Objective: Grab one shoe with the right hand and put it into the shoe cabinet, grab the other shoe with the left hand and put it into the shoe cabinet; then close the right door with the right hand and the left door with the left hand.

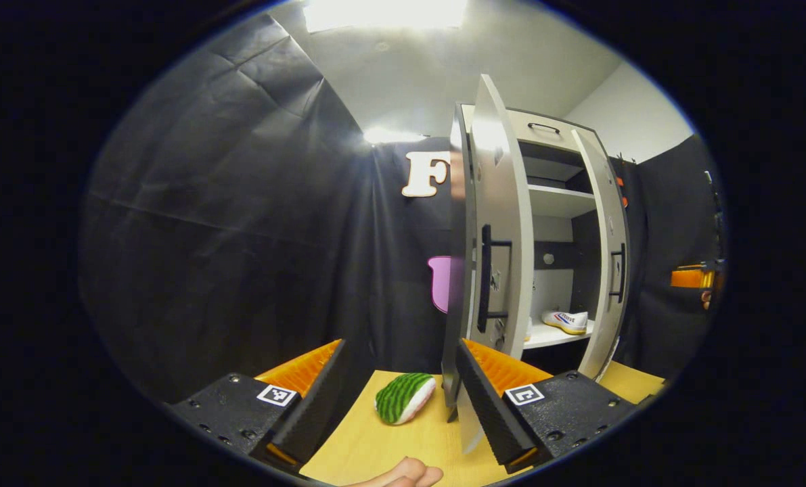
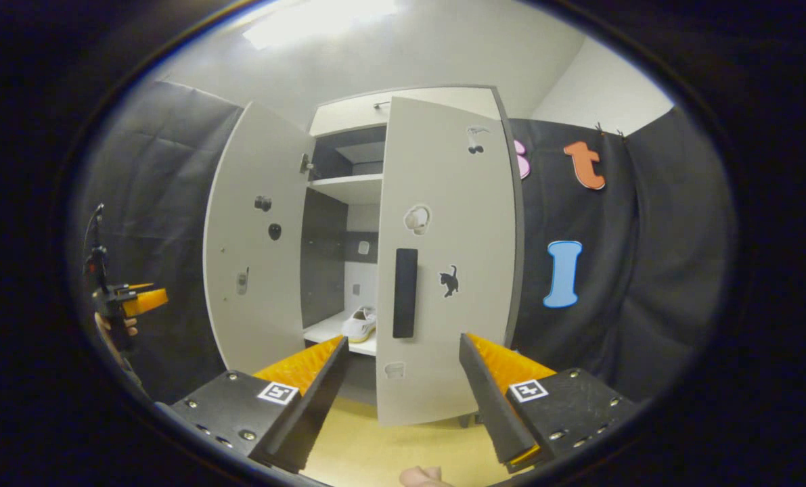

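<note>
The white shoe cabinet stands on the table with both doors ajar. A white shoe lies on its lower shelf, and the same shoe shows through the gap in the right gripper view. My left gripper is open and holds nothing. The left door, seen almost edge-on with its black handle, is just beyond the gripper's right finger. My right gripper is open and holds nothing, in front of the right door and below its handle.
A green striped plush thing lies on the wooden table left of the cabinet. The left door swings wide in the right gripper view. The other hand's gripper hangs far left, and the right one far right.
</note>
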